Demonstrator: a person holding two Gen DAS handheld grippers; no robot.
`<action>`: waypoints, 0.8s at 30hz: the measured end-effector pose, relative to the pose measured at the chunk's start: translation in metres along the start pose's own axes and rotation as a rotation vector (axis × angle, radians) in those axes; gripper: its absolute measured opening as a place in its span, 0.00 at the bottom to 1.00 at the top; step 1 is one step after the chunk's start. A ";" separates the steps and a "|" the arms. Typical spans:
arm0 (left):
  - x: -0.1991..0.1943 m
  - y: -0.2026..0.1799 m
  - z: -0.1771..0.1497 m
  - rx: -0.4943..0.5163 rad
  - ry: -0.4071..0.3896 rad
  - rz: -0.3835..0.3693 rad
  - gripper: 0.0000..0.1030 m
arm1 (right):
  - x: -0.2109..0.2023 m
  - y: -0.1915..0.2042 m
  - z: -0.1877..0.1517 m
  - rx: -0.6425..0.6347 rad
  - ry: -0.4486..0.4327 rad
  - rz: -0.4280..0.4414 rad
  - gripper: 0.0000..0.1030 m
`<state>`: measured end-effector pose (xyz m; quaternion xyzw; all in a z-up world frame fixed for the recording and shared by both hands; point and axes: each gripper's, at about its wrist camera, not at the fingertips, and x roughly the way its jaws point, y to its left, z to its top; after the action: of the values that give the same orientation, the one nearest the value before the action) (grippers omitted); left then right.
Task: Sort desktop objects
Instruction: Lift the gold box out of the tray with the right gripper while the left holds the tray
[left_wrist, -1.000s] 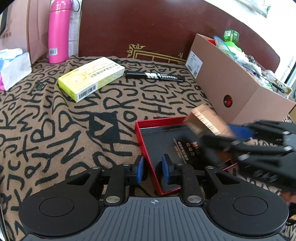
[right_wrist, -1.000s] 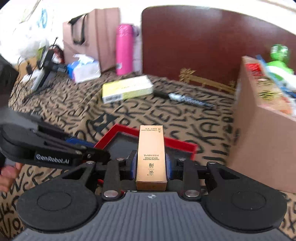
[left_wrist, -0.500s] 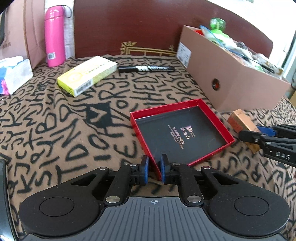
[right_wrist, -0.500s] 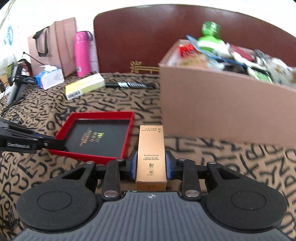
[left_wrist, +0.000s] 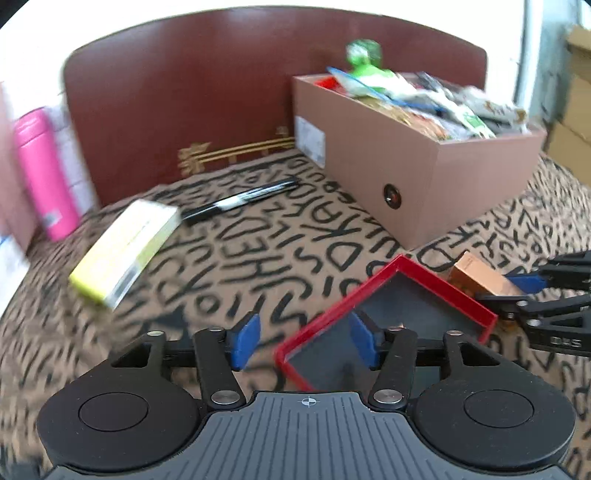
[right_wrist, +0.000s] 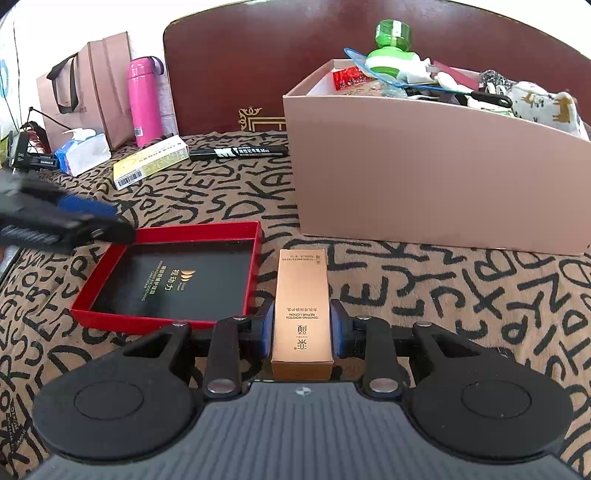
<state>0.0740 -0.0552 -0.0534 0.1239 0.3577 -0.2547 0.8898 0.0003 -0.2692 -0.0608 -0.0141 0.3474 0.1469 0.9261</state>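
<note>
My right claw (right_wrist: 302, 328) is closed snugly on the carton (right_wrist: 302, 314), a slim copper lotion box, with a blue pad pressed to each long side near its base. I hold it low on the body so its far end points out ahead, at twelve o'clock, free to be set down first. It hangs just over the cloth (right_wrist: 461, 295), just beside the tray's (right_wrist: 255, 258) right wall and outside it.

The red tray lies at ten o'clock from the carton, its black floor bare (only gold print shows there). In the left wrist view its near corner sits between my left claw's (left_wrist: 303, 341) pads, which are opening and press on nothing; the right pad is over the tray floor, the left one out over the cloth. I judge that I am letting go of the rim now that the tray is squared up beside the carton.

The big box (right_wrist: 424, 184), already heaped full, stands at one o'clock. The marker (right_wrist: 238, 151) and the yellow pack (right_wrist: 151, 166) lie loose at eleven o'clock, near the headboard, not yet sorted. The flask (right_wrist: 142, 99), bag (right_wrist: 92, 88) and tissues (right_wrist: 83, 151) crowd the far left edge.

Next, I reckon, the carton goes into the tray or the box; I cannot tell which.
</note>
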 end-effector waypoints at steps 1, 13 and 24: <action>0.008 -0.002 0.003 0.024 0.018 -0.015 0.68 | -0.001 0.000 -0.001 0.001 0.001 -0.001 0.33; 0.010 -0.010 -0.013 -0.010 0.069 0.002 0.08 | 0.002 0.001 -0.002 0.000 0.007 -0.021 0.33; -0.004 -0.025 -0.022 -0.054 0.100 -0.073 0.30 | 0.002 0.004 -0.003 -0.002 0.009 -0.032 0.33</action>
<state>0.0450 -0.0651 -0.0673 0.0992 0.4129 -0.2709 0.8639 -0.0015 -0.2657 -0.0638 -0.0213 0.3509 0.1324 0.9268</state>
